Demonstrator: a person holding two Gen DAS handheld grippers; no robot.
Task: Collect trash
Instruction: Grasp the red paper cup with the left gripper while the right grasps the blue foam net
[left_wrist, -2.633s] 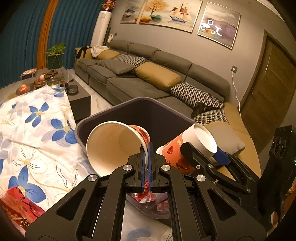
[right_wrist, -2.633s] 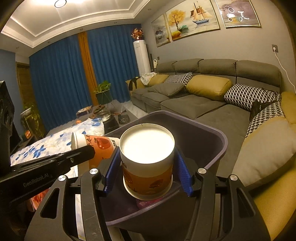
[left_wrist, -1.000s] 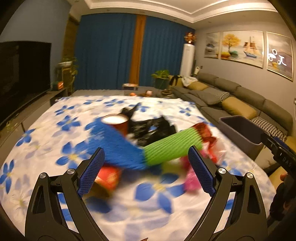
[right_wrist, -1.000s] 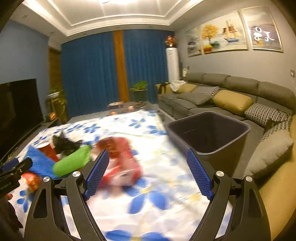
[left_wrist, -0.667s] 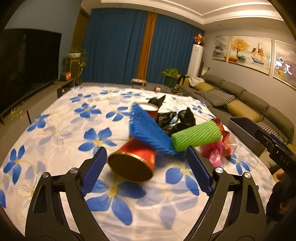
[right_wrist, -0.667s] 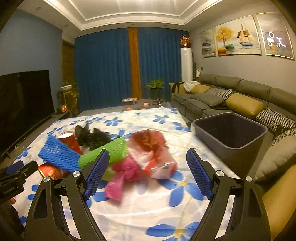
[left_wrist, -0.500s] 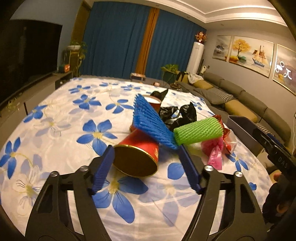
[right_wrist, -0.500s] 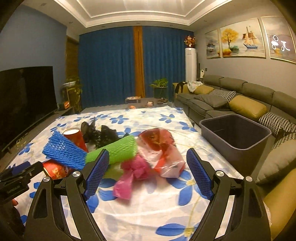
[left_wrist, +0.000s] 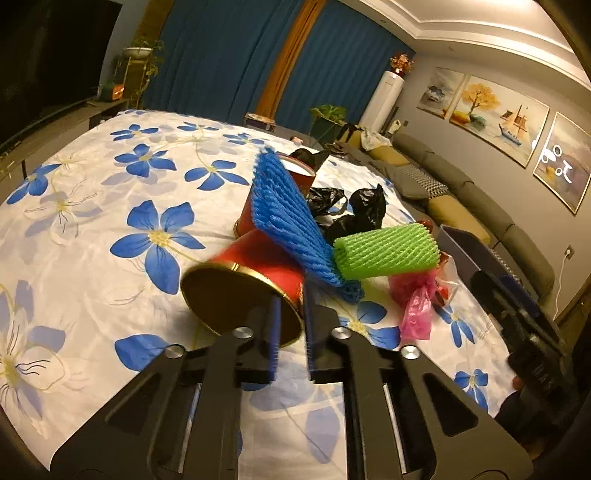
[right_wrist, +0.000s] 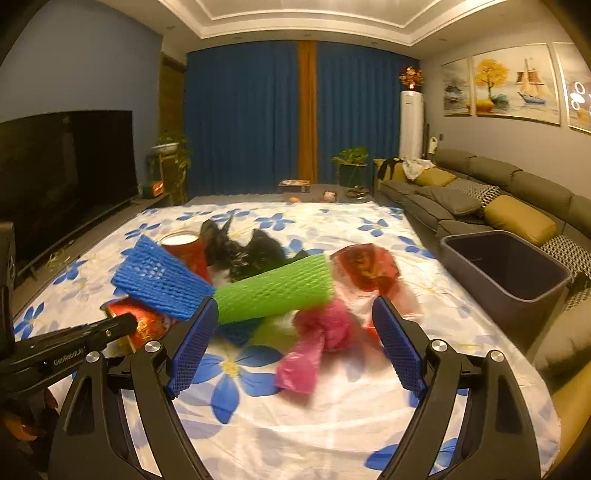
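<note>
A pile of trash lies on the flowered cloth (left_wrist: 92, 236): a red paper cup on its side (left_wrist: 243, 280), a blue foam net (left_wrist: 288, 218), a green foam net (left_wrist: 388, 251), black bags (left_wrist: 354, 214), a pink bag (left_wrist: 417, 306) and a second red cup (left_wrist: 295, 181) standing behind. My left gripper (left_wrist: 291, 332) has its jaws nearly shut on the lower rim of the lying red cup. My right gripper (right_wrist: 295, 347) is open and empty just before the green net (right_wrist: 273, 291) and pink bag (right_wrist: 317, 343). A red and clear wrapper (right_wrist: 369, 273) lies to the right.
A dark grey bin (right_wrist: 506, 273) stands off the cloth's right edge, beside the grey sofa (right_wrist: 480, 192). A television (right_wrist: 62, 170) stands at the left. Blue curtains and plants are at the back. The left gripper's body (right_wrist: 66, 347) shows low left in the right wrist view.
Both grippers let go of their paper cups over the bin and swung back to the pile. The left gripper has moved onto the lying red cup and its jaws have closed on its rim.
</note>
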